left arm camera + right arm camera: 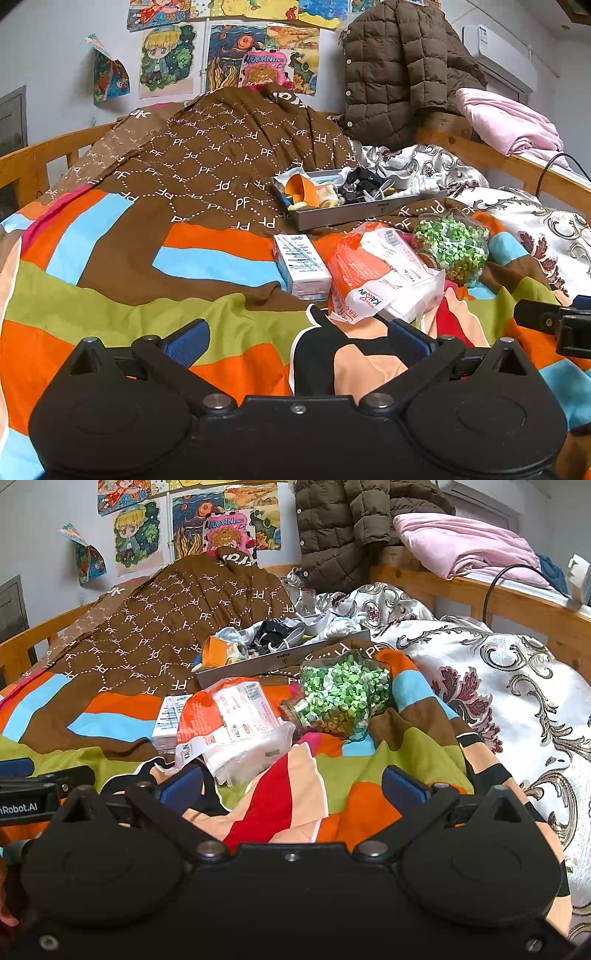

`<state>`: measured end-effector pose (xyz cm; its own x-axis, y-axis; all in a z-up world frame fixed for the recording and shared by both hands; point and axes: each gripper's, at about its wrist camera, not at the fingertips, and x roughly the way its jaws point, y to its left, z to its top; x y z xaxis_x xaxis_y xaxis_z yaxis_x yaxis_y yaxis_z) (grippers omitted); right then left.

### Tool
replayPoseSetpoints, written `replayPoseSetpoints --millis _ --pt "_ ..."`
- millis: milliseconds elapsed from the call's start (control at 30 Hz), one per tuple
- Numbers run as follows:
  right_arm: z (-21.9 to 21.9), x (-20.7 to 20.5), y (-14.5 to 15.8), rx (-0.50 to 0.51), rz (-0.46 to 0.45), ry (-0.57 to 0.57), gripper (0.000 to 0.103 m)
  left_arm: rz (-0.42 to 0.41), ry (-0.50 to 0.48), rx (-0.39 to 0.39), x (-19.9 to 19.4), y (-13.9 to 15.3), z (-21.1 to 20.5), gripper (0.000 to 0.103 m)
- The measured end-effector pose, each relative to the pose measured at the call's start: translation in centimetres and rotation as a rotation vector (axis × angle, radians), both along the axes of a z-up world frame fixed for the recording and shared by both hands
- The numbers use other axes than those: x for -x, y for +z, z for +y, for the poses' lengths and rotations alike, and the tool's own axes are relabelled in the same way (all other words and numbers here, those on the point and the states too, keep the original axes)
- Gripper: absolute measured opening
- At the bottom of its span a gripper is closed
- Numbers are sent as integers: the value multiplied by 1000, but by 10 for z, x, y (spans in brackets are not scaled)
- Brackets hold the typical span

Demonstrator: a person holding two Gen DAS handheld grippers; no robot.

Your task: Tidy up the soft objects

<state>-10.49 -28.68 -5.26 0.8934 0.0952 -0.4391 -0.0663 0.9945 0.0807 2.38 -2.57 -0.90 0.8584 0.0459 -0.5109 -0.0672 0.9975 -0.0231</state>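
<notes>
A grey tray holding socks and small cloth items sits on the brown quilt, ahead of both grippers. In front of it lie an orange-and-white tissue pack, a small white carton and a glass jar of green paper stars. My left gripper is open, low over the striped bedspread, just short of the tissue pack. My right gripper is open too, hovering over a peach, red and black cloth, with the tissue pack close to its left finger.
The bed has a wooden rail at left and back. A brown puffer jacket and a pink blanket hang at the back right. A white patterned quilt fills the right side. A black cable runs over the rail.
</notes>
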Motion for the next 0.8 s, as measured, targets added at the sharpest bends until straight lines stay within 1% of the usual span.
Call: replayPoseSetpoints --millis 800 --pt "-1 0 0 3 2 7 102 4 1 0 1 -2 -1 102"
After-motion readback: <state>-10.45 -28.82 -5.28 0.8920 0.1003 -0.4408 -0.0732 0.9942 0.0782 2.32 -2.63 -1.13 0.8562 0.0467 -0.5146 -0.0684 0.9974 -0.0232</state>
